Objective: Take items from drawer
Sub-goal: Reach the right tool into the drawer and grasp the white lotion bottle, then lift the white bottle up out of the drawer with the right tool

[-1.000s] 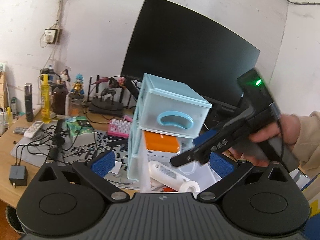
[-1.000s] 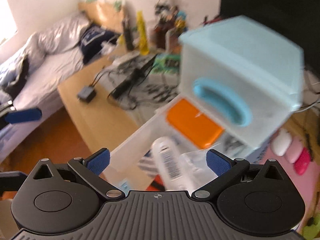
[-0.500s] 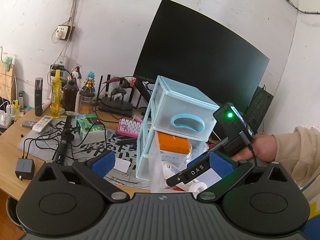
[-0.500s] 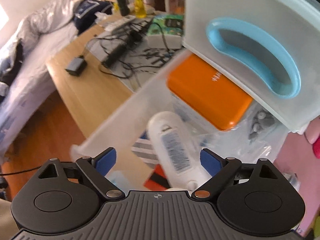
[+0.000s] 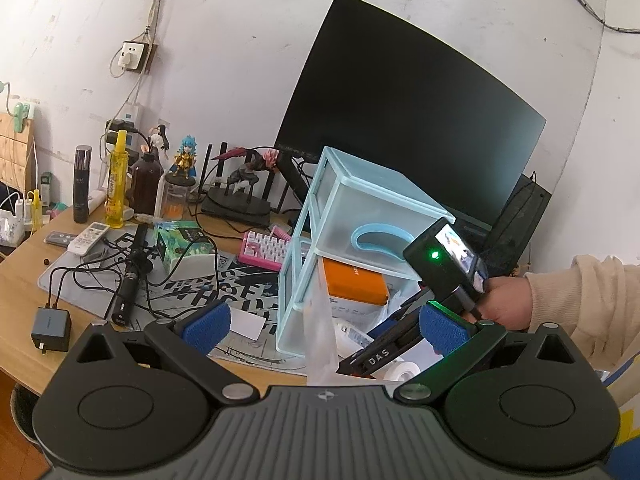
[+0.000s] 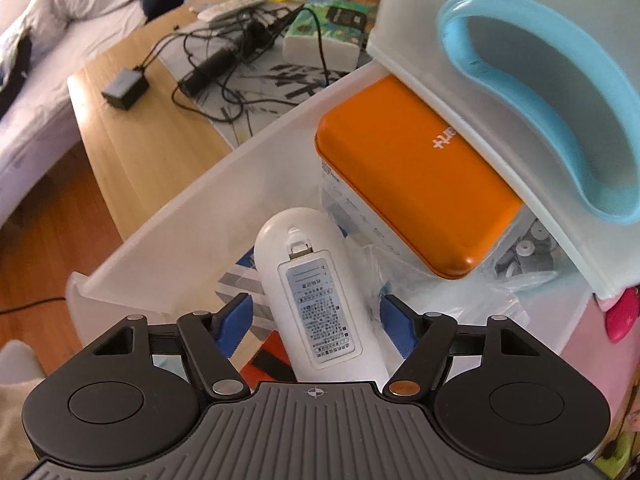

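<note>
right gripper (image 6: pixel 315 322) wide open, straddling white device (image 6: pixel 310 292) in the pulled-out drawer (image 6: pixel 192 216), lined up to pinch; left gripper (image 5: pixel 324 326) open, empty, idle

The drawer (image 6: pixel 168 236) is frosted, translucent plastic — smooth, faintly matt. Inside, the orange tin (image 6: pixel 416 184) has a satin sheen, and the white device (image 6: pixel 308 280) is glossy plastic with a paper label. The worktop (image 6: pixel 152 140) is pale wood-grain — the right tool (image 6: pixel 316 324) has 2 rough blue pads (image 6: pixel 236 316).
</note>
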{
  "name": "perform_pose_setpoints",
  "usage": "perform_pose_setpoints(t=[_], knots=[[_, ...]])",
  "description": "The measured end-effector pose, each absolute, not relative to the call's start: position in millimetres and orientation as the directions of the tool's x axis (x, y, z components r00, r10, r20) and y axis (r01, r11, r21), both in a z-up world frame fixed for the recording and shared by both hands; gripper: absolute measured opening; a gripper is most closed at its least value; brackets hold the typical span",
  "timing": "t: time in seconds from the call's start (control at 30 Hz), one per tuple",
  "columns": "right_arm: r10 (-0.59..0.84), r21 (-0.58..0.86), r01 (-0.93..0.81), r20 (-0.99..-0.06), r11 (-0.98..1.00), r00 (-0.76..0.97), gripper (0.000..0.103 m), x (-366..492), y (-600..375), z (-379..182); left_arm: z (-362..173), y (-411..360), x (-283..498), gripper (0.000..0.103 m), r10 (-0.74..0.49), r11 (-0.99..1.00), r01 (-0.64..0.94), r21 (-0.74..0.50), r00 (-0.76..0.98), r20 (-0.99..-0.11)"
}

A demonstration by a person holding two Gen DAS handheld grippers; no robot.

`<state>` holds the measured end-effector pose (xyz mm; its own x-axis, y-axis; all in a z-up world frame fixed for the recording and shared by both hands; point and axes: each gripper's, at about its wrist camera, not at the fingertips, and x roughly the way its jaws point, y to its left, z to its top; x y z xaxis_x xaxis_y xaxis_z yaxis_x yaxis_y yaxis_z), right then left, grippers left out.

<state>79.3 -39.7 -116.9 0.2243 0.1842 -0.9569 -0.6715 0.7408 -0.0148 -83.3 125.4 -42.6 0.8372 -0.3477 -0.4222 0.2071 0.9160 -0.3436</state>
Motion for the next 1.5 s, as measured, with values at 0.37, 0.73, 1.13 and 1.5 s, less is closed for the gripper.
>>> perform_pose_setpoints(t=[0.37,0.73,1.13,1.5], knots=[[0.186,-0.010,-0.686,-0.960,0.728,0.211,0.064,84,-37,-121,-44,128,-84,0.103,-0.340,0.916,0.194,-0.351,0.840,-0.422],[0.217,0.006,-0.687,-0.951,0.726,0.220,0.058,81,-39,-112,-45,132,-82,0.103,-0.339,0.913,0.185,-0.364,0.841,-0.423],[0.264,0.037,-0.685,-0.937,0.727,0.230,0.052,79,-41,-100,-45,131,-78,0.103,-0.350,0.908,0.192,-0.372,0.836,-0.422],[0.337,0.080,-0.657,-0.900,0.750,0.276,0.050,79,-47,-83,-43,128,-76,0.103,-0.354,0.908,0.200,-0.368,0.837,-0.418]])
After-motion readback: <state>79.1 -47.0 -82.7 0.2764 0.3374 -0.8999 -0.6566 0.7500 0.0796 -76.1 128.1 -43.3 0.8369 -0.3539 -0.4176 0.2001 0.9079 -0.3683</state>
